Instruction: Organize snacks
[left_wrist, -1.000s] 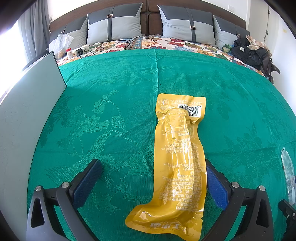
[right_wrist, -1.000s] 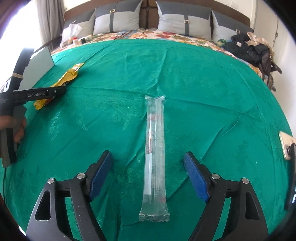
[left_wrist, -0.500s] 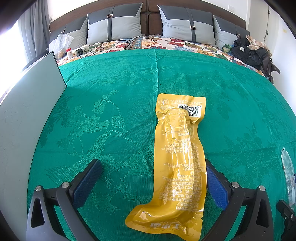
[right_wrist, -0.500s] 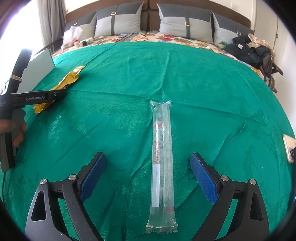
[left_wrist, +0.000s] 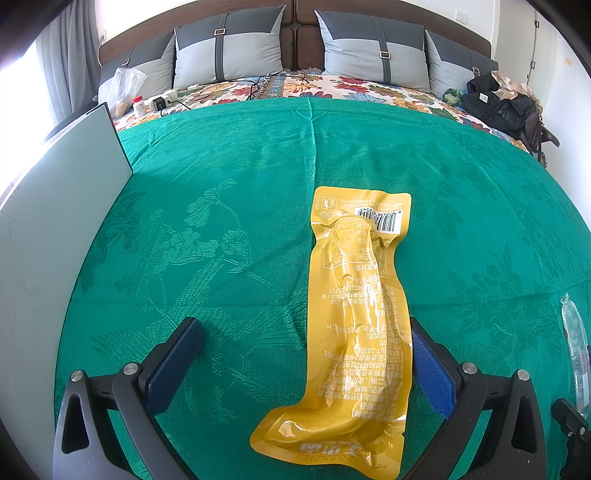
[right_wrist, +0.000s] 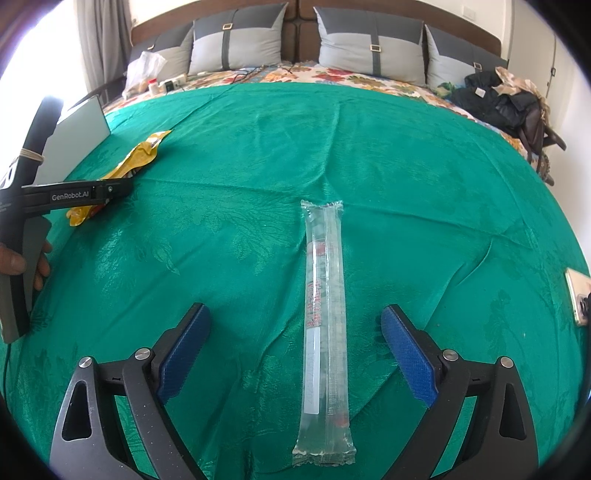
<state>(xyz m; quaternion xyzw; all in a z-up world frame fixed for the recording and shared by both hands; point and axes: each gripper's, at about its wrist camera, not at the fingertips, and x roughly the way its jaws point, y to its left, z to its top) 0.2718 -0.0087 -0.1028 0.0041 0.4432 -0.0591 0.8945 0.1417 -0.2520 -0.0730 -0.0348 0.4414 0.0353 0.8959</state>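
A long yellow snack packet (left_wrist: 354, 325) lies flat on the green bedspread (left_wrist: 221, 206), its near end between the fingers of my left gripper (left_wrist: 303, 354), which is open and empty. It also shows in the right wrist view (right_wrist: 122, 173) at the far left, partly behind the left gripper body. A long clear snack sleeve (right_wrist: 325, 325) lies on the bedspread between the fingers of my right gripper (right_wrist: 295, 328), which is open and empty. The sleeve's end shows at the right edge of the left wrist view (left_wrist: 574, 332).
A grey flat box wall (left_wrist: 48, 229) stands at the left edge of the bed. Pillows (left_wrist: 229, 51), a plastic bag (left_wrist: 125, 88) and small bottles sit at the head. Dark clothes (right_wrist: 495, 103) lie at the far right. A phone (right_wrist: 578, 295) lies at the right edge.
My right gripper has shifted slightly so the clear sleeve now sits more centred between its fingers. The left gripper and the yellow packet have not moved.
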